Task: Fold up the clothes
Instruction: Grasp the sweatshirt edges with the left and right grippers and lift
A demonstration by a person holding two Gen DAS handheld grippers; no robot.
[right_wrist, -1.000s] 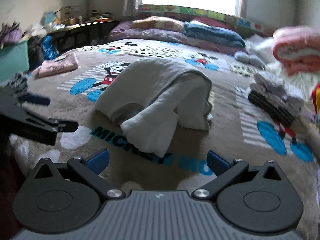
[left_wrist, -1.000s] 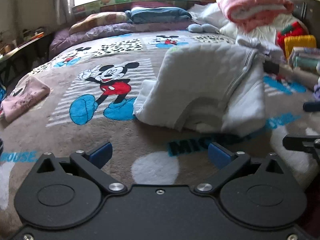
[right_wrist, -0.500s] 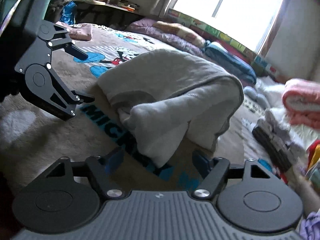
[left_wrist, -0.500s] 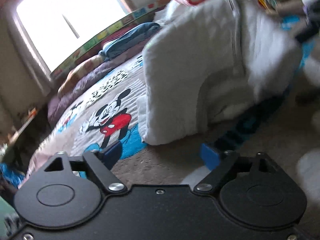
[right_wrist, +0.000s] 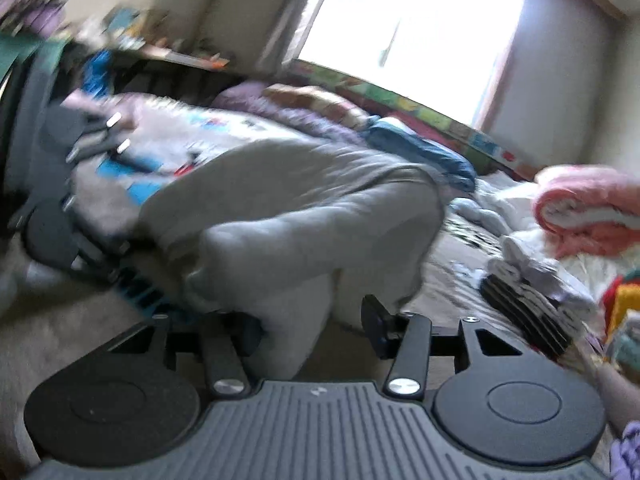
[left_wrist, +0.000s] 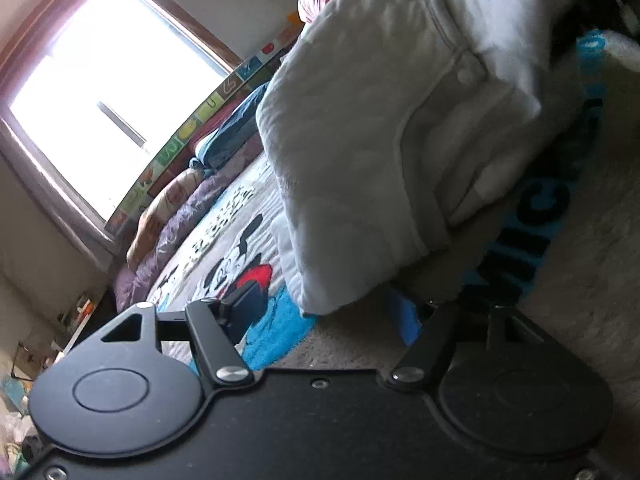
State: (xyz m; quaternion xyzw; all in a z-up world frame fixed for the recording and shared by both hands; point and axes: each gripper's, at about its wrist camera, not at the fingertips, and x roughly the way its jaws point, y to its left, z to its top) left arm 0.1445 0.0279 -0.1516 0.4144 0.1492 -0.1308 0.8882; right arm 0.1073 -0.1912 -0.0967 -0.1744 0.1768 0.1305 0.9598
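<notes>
A bulky white fleece garment [left_wrist: 380,128], loosely folded into a hump, lies on the bed and fills the centre and upper right of the left wrist view; in the right wrist view it [right_wrist: 304,216] sits mid-frame, one thick fold hanging down toward the lower centre. The left hand-held gripper [left_wrist: 326,312] is tilted, its blue-padded fingers spread on either side of the garment's lower corner, not closed on it. The right hand-held gripper [right_wrist: 316,328] is also spread, the hanging fold lying between its dark fingers; contact is unclear through blur. Under the garment is a beige cartoon-mouse blanket [left_wrist: 248,240] covering the bed. Pillows [right_wrist: 320,100] line the bright window [left_wrist: 104,92] at the far edge. A rolled pink quilt [right_wrist: 588,204] and a stack of folded clothes [right_wrist: 532,292] occupy the right side.
</notes>
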